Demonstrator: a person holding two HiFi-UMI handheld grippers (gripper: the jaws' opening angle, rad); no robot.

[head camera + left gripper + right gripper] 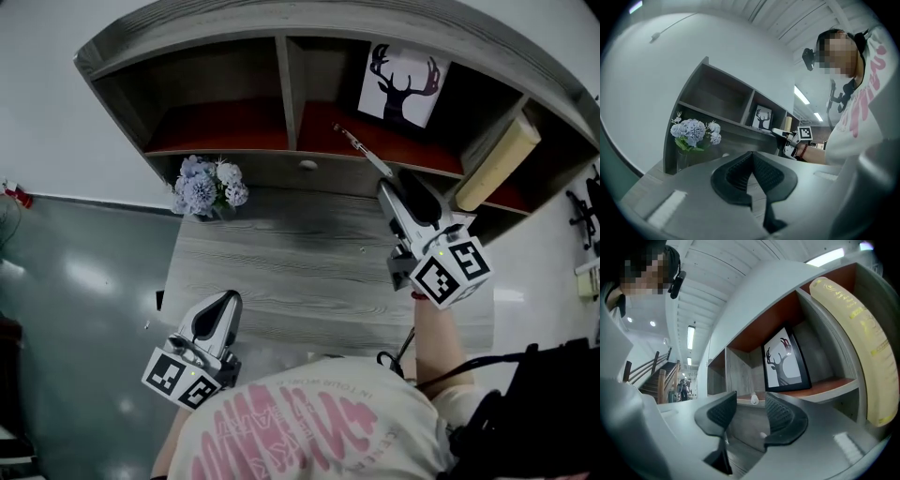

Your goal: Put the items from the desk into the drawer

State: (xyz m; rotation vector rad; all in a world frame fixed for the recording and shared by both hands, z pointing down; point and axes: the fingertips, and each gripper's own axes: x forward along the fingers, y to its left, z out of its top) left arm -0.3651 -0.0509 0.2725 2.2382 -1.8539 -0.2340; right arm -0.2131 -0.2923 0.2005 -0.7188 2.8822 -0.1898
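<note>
I am keeping the right tool (pixel 751 411) wide open and empty, the left tool (pixel 750 159) closed on nothing. The vase of flowers (pixel 208 186) is standing at ten o'clock on the desk (pixel 300 272). I am judging it light, fragile and top-heavy, so I am planning to grip the vase body under the blooms.

A grey wood-grain desk (pixel 309 272) fills the middle of the frame, with an open-fronted hutch (pixel 281 84) across the top. A framed deer print (pixel 403 84) stands in the upper-right compartment, and a cream roll (pixel 500 161) leans at the far right. A blue-and-white flower bunch (pixel 208 185) sits at the upper left of the desktop. The right gripper (pixel 386 189) points up-left at a thin pen-like stick (pixel 361 150) on the shelf edge. The left gripper (pixel 225 302) hovers at lower left.
</note>
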